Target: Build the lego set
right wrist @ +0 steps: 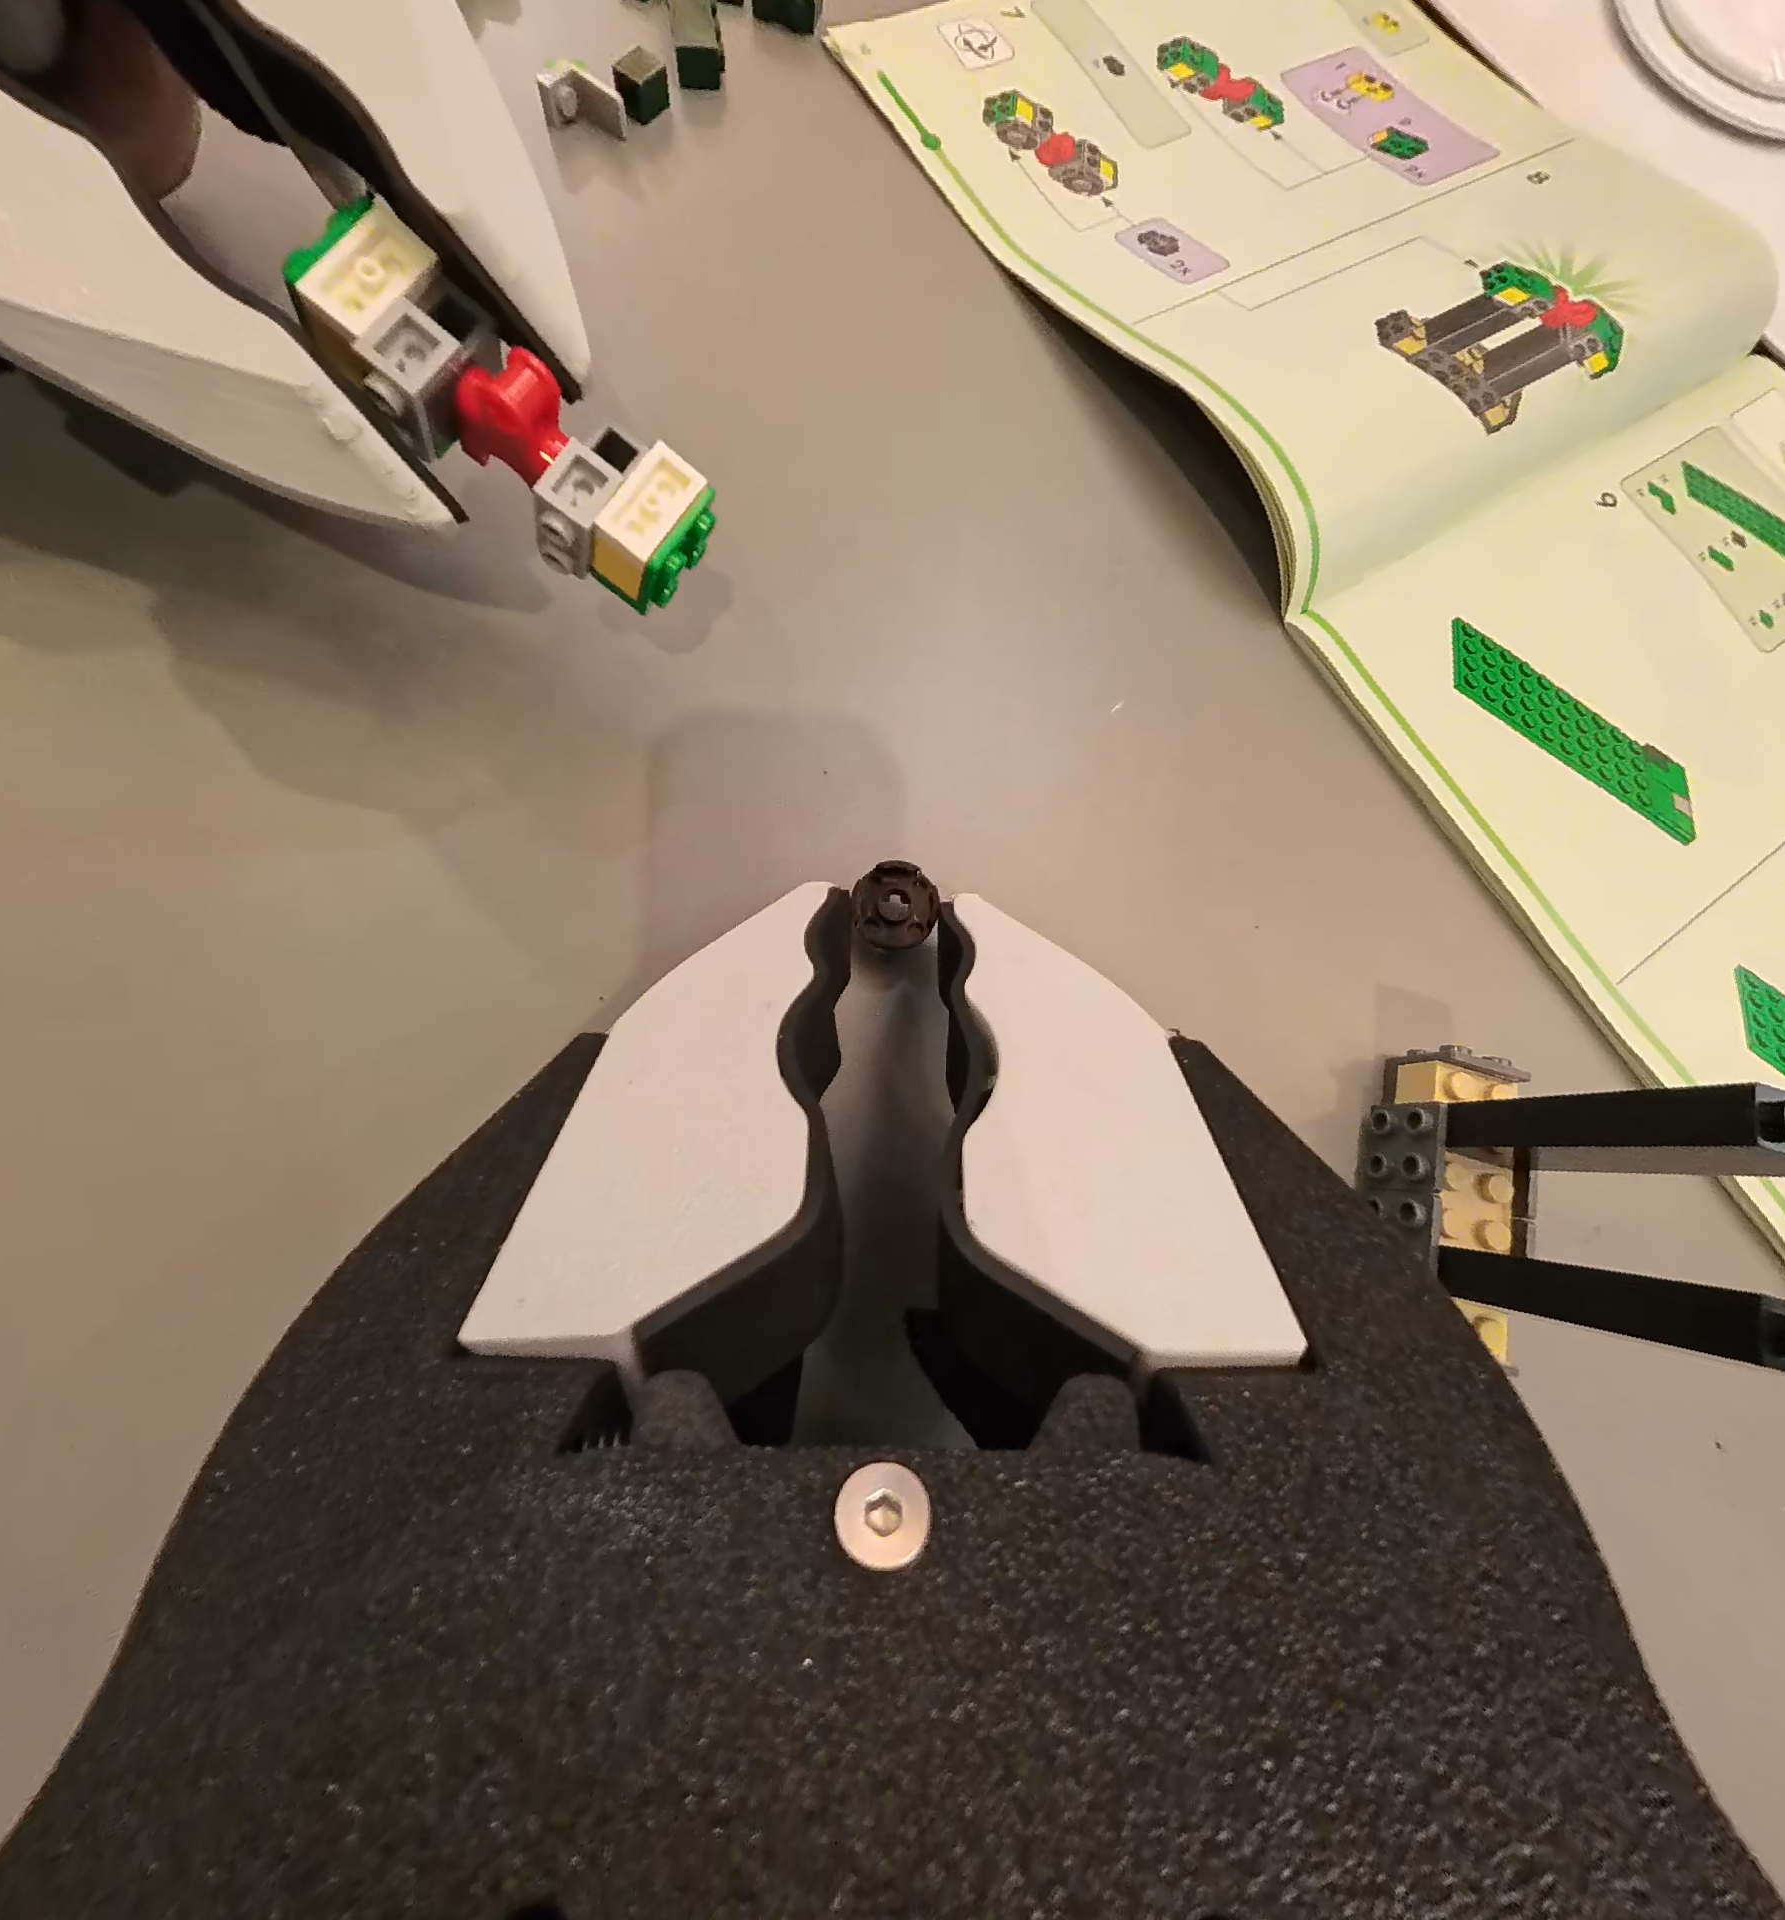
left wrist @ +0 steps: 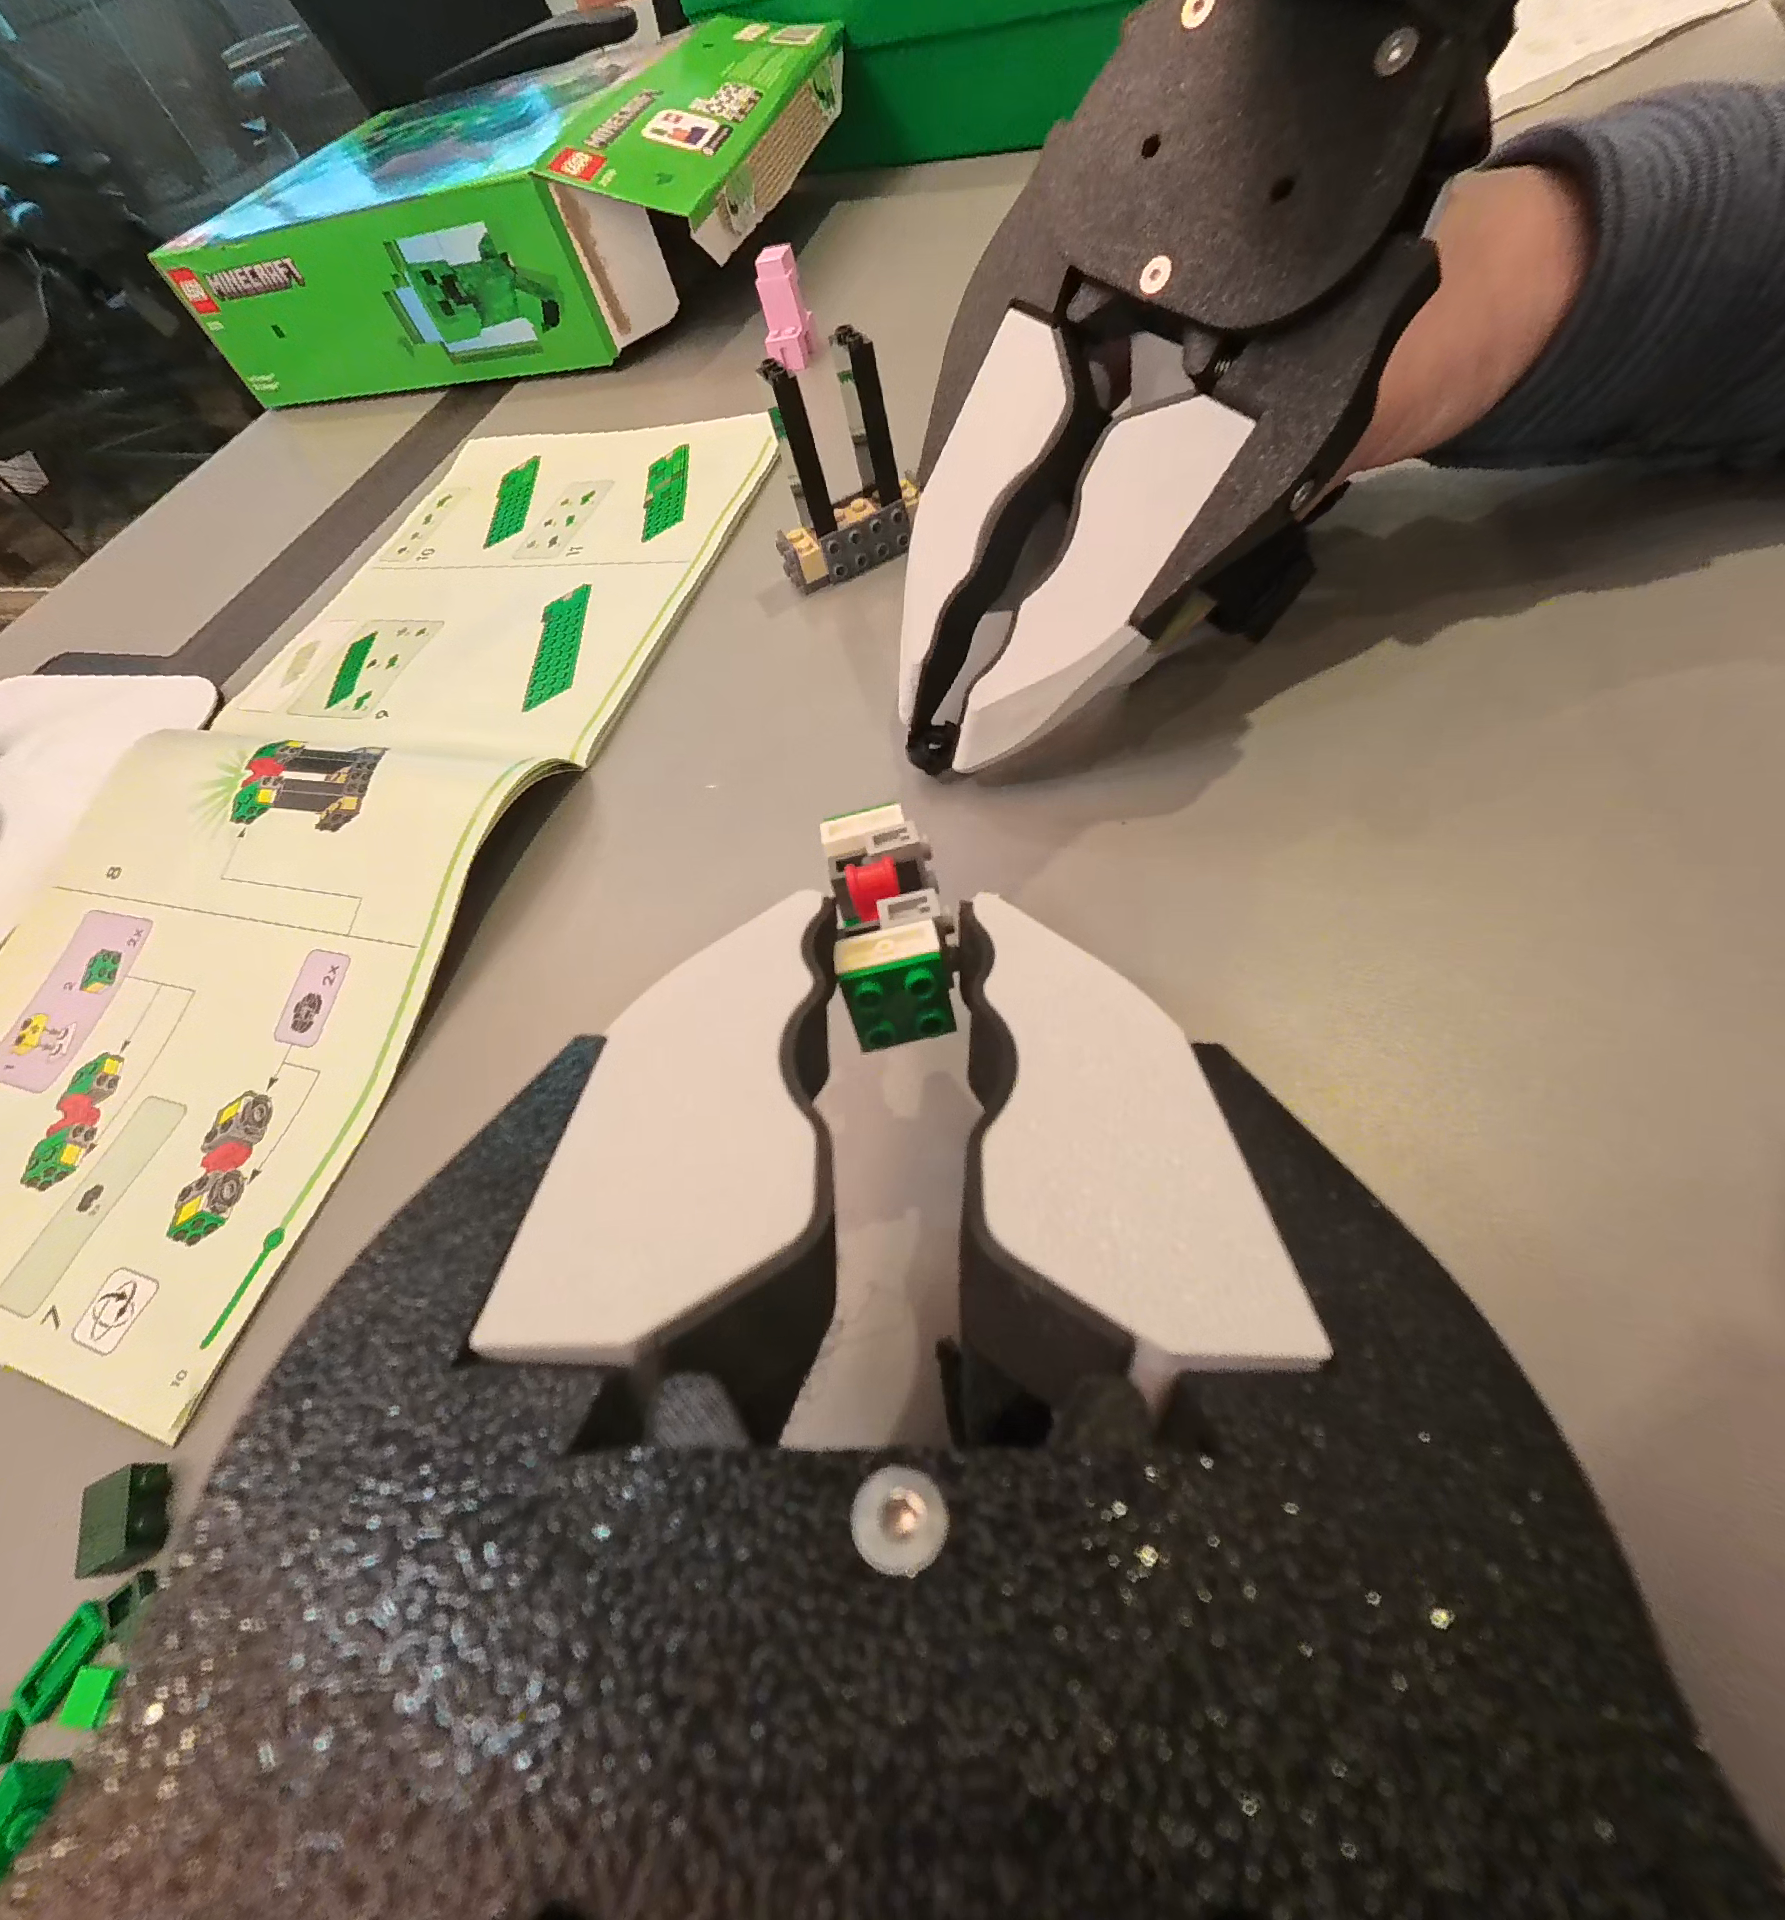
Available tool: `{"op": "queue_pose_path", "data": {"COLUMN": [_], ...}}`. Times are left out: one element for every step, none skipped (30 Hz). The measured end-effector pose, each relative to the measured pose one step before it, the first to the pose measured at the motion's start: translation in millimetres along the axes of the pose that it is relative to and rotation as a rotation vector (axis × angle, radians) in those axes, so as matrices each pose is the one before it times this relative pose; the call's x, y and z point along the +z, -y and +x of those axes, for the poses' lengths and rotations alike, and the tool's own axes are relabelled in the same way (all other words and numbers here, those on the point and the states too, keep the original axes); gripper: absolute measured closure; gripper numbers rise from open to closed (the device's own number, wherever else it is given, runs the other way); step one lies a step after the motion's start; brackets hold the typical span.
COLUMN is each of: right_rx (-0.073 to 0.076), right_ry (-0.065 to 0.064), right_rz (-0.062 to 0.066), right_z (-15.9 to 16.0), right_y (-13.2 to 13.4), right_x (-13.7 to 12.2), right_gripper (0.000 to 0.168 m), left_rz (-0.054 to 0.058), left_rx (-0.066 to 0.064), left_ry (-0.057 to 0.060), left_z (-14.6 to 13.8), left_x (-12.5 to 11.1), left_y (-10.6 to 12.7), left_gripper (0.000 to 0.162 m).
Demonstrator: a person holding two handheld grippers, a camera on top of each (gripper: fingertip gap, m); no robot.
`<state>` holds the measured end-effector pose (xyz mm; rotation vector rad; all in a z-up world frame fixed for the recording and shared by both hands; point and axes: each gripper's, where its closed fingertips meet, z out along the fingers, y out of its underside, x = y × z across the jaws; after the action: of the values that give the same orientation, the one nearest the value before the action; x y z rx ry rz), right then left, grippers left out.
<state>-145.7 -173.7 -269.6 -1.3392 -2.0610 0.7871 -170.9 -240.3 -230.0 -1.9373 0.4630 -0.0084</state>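
Note:
My left gripper (left wrist: 893, 925) is shut on a small lego assembly (left wrist: 886, 935) of green, cream and grey blocks joined by a red connector, held just above the grey table. The same assembly (right wrist: 555, 447) shows in the right wrist view at upper left, sticking out of the left gripper (right wrist: 431, 353). My right gripper (right wrist: 893, 904) is shut on a small dark round lego piece (right wrist: 894, 906). In the left wrist view the right gripper (left wrist: 935, 743) points down at the table just beyond the assembly, with the round piece (left wrist: 932, 746) at its tip.
An open instruction booklet (left wrist: 244, 935) lies left of the left gripper. A frame of two black pillars on a tan and grey base (left wrist: 846, 468) stands behind, with a pink figure (left wrist: 786, 312) and green box (left wrist: 420, 270). Loose green pieces (left wrist: 46, 1683) lie at lower left.

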Motion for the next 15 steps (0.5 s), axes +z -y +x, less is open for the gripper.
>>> {"op": "queue_pose_path", "data": {"right_rx": [-0.0005, 0.0006, 0.002, 0.0011, 0.0001, -0.006, -0.0106, -0.0136, -0.0168, -0.0201, -0.0167, -0.0141, -0.0117, -0.0041, -0.001], "right_ry": [0.0032, 0.0019, 0.0046, 0.0042, 0.0019, 0.0053, 0.0003, -0.005, 0.0014, 0.0207, 0.0317, 0.0488, 0.0608, 0.0457, 0.0394], "right_rz": [-0.0013, -0.0027, 0.0008, 0.0007, 0.0012, 0.0018, 0.0056, 0.0097, 0.0158, 0.0298, 0.0473, 0.0554, 0.0536, 0.0388, 0.023], "right_z": [-0.27, 0.03, -0.23, -0.13, 0.08, -0.43, 0.37, 1.34, 0.86, -2.04, -4.24, -7.16, -9.45, -7.52, -6.47], "right_y": [-0.38, -0.63, -0.01, -0.08, -0.04, 0.01, 0.6, 1.38, 2.28, 4.25, 6.69, 8.21, 8.26, 6.44, 4.13], "right_x": [0.3, 0.31, 0.04, 0.1, -0.06, -0.29, -0.99, -1.78, -2.45, -2.91, -3.14, -2.69, -1.85, -0.38, 0.8], "right_gripper": [0.153, 0.153, 0.153, 0.153, 0.153, 0.153, 0.152, 0.148, 0.144, 0.14, 0.138, 0.137, 0.135, 0.135, 0.134], "left_rz": [0.0005, -0.0001, 0.0001, 0.0003, -0.0001, -0.0003, -0.0004, -0.0004, -0.0005, -0.0006, 0.0022, 0.0068, 0.0114, 0.0149, 0.0133], "left_rx": [-0.0009, -0.0009, -0.0004, -0.0003, -0.0006, -0.0006, -0.0004, 0.0003, 0.0011, 0.0023, 0.0049, 0.0096, 0.0151, 0.0167, 0.0109], "left_ry": [-0.0006, -0.0003, 0.0003, 0.0005, 0.0004, -0.0004, -0.0009, -0.0005, -0.0009, -0.0043, -0.009, -0.0177, -0.0297, -0.0361, -0.0283], "left_z": [-0.06, -0.08, -0.16, -0.1, -0.29, -0.09, 0.04, 0.06, 0.04, 0.58, 1.2, 2.65, 4.63, 5.75, 4.89], "left_x": [-0.05, -0.05, -0.12, -0.09, -0.07, -0.06, 0.08, 0.01, -0.04, 0.0, -0.05, -0.02, -0.01, 0.09, 0.16], "left_y": [0.1, -0.07, -0.08, -0.03, -0.11, -0.1, -0.14, -0.14, -0.07, -0.02, 0.28, 1.11, 1.86, 2.36, 2.3], "left_gripper": [0.14, 0.14, 0.14, 0.14, 0.14, 0.14, 0.14, 0.14, 0.14, 0.14, 0.14, 0.14, 0.14, 0.14, 0.14]}}
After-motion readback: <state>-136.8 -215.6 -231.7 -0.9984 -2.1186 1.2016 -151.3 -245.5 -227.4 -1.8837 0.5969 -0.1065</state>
